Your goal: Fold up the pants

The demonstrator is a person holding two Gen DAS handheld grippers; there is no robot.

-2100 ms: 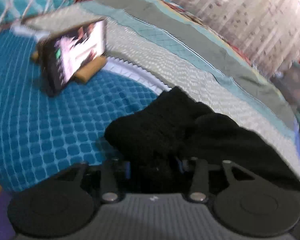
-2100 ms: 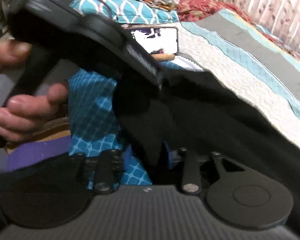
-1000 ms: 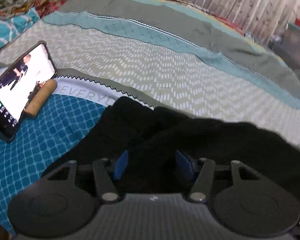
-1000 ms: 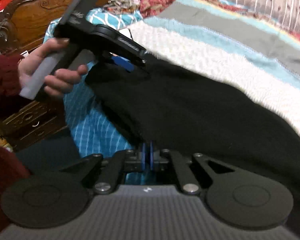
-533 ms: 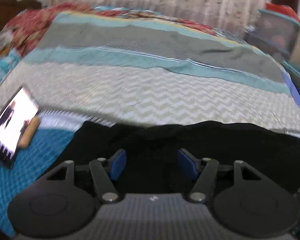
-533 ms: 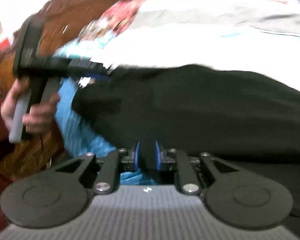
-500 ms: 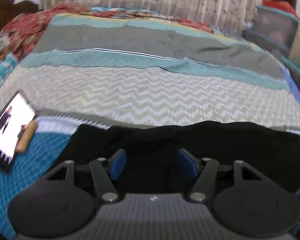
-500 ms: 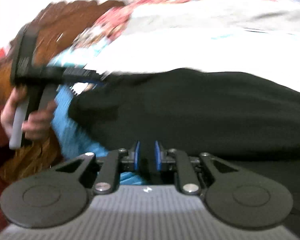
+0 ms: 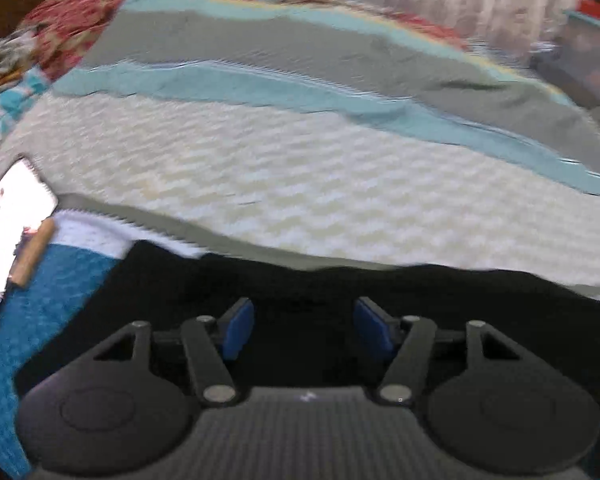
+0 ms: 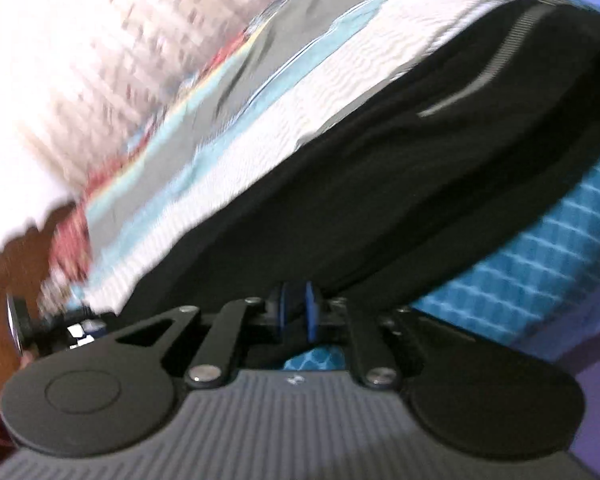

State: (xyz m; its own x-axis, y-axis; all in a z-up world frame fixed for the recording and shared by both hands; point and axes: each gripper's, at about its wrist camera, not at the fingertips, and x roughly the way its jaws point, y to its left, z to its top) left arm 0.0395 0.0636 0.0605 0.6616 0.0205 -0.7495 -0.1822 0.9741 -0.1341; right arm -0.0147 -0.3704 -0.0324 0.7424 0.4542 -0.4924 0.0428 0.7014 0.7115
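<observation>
Jaws spread on the left gripper (image 9: 303,326) above the pants (image 9: 440,300), while the right gripper (image 10: 294,312) pinches a thin edge that could slip free

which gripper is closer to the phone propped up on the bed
Left. The phone stands on the bedspread just off the left gripper, whose jaws are open over the black pants. The right gripper pinches the pants, with no phone in its view.

Soft indoor light, heavy motion blur in both views, blown-out curtain (image 10: 80,60) glare, fisheye-bent edges
</observation>
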